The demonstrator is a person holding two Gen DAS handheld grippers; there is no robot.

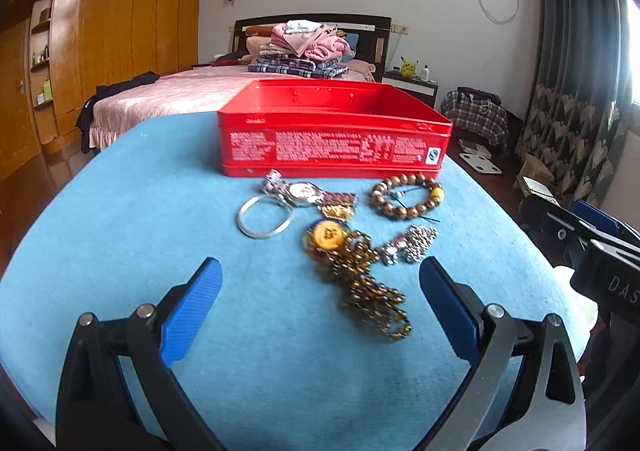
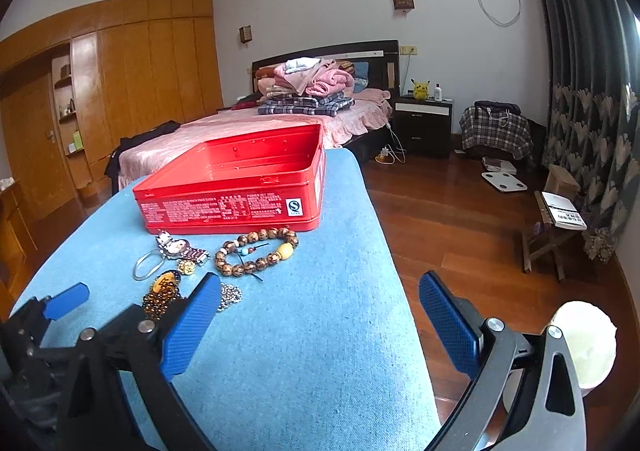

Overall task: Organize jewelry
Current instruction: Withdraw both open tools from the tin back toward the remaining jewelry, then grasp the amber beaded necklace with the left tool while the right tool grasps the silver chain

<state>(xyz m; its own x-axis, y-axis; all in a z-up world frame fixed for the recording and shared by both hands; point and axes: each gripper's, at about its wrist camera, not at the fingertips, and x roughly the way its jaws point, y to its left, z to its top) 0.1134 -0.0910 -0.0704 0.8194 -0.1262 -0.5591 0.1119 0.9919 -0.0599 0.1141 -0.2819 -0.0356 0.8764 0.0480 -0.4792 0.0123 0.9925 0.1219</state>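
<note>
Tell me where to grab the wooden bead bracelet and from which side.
Grip the wooden bead bracelet across its near bead arc, coming from above with the right tongs. It lies flat as an open loop, so one finger can drop inside the ring, probably.

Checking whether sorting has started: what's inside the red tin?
The red tin shows only bare red walls and part of its floor; its near wall hides the front floor.

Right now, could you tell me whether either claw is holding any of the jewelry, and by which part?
Nothing is held. The left claw and right claw are both open and empty; the jewelry lies on the blue cloth.
</note>
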